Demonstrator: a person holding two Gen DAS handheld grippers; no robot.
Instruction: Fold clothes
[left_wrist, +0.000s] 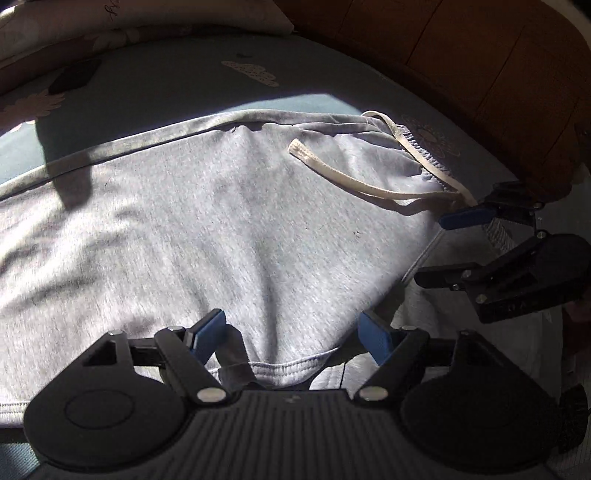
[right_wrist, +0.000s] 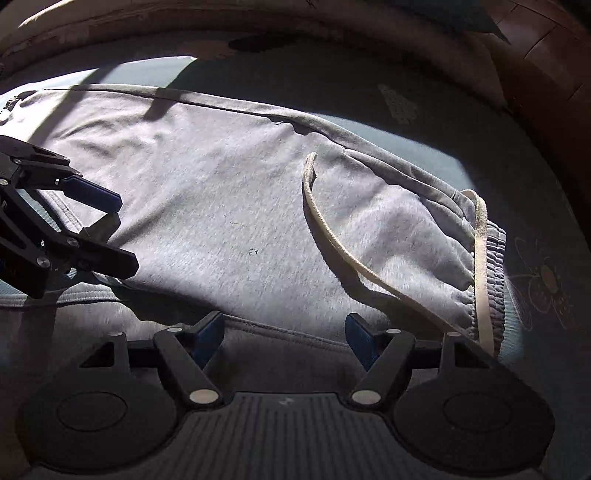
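Note:
Grey sweatpants lie spread on a teal bed sheet, partly in sunlight. A cream drawstring loops over the fabric near the elastic waistband. My left gripper is open just above a stitched hem; the fabric lies under the gap and the pads do not press it. It also shows at the left of the right wrist view as the left gripper. My right gripper is open over a lower hem near the waistband, and appears as the right gripper beside the drawstring end.
The sheet carries flower prints. A patterned pillow or blanket lies along the far side. Brown wood curves past the bed's right edge. A flat dark object rests on the sheet at the far left.

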